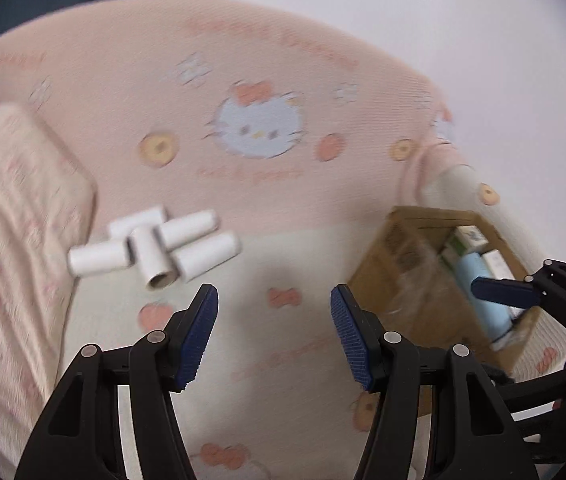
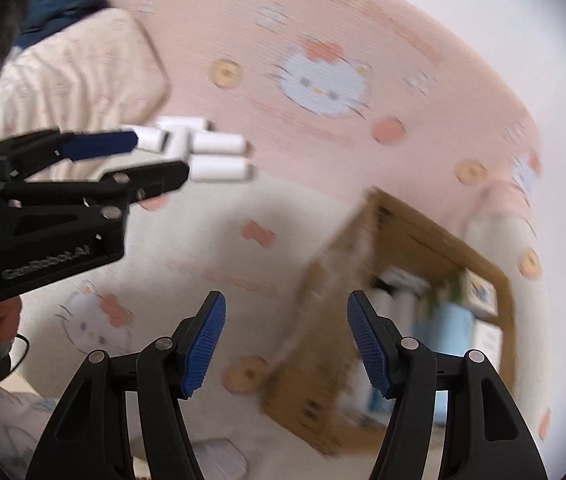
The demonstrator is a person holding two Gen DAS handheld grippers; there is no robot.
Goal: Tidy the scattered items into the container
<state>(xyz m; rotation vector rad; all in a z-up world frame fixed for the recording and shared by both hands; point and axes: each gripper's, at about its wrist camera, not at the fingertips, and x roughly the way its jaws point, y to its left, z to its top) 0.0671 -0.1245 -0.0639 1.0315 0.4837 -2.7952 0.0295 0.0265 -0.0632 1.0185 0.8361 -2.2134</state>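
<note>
Left wrist view: left gripper point(image 1: 274, 334) spread wide, fingers point(image 1: 199, 336) released with nothing between them, tilted down over the bed point(image 1: 267, 392). White rolls point(image 1: 155, 246) heaped in a loose cluster just beyond and to the left of the left fingertip, lying crosswise on each other, probably as dropped, one hollow end turned toward the camera. Cardboard box point(image 1: 395, 264) off past the right finger, open side up to take items, already loaded with a pale blue bottle point(image 1: 479, 288) and small cartons. Right gripper point(image 1: 503, 292) reaching in over the box from the right edge, one blue pad showing. Right wrist view: right gripper point(image 2: 286, 346) likewise parted and empty, fingers point(image 2: 367, 344) hanging above the near wall of the box point(image 2: 323, 300), which sits ahead and slightly right of them. Rolls point(image 2: 211, 152) far off to the upper left, with the left gripper point(image 2: 135, 156) pointing at them, apparently lining up a pick. Underneath, a soft pink and cream sheet with cartoon cat print; striped pillow point(image 2: 83, 80) beyond the rolls; plain white wall behind; everything smeared by blur.
</note>
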